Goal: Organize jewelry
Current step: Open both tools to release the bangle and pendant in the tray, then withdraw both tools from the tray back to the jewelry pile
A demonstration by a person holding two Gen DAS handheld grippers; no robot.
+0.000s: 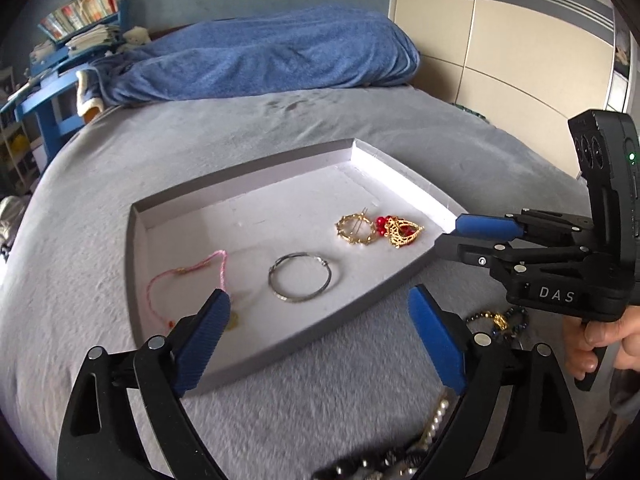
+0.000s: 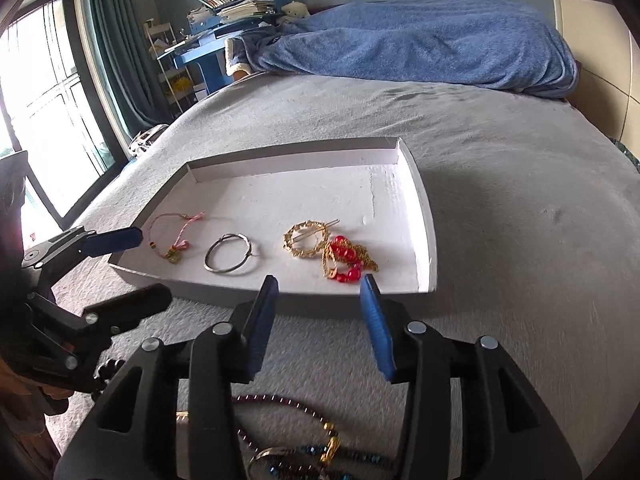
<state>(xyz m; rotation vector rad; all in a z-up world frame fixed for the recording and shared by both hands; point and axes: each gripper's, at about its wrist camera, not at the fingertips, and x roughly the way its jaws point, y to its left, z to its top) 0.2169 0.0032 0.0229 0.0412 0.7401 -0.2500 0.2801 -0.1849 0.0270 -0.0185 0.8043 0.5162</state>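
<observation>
Above the tray point(image 2: 424, 216) rim we held both grippers, left point(image 1: 320, 344) and right point(image 2: 318, 324), agape and seemingly empty.

Black plastic grippers point(image 1: 320, 344) point(image 2: 318, 326), blue ribbed finger pads point(image 1: 204, 344), silver rivets, white "DAS" lettering, green LED, bare-skinned hand point(image 1: 604, 340).

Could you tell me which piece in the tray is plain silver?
The silver ring bracelet, between the pink cord bracelet and the gold wreath hairpin.
</observation>
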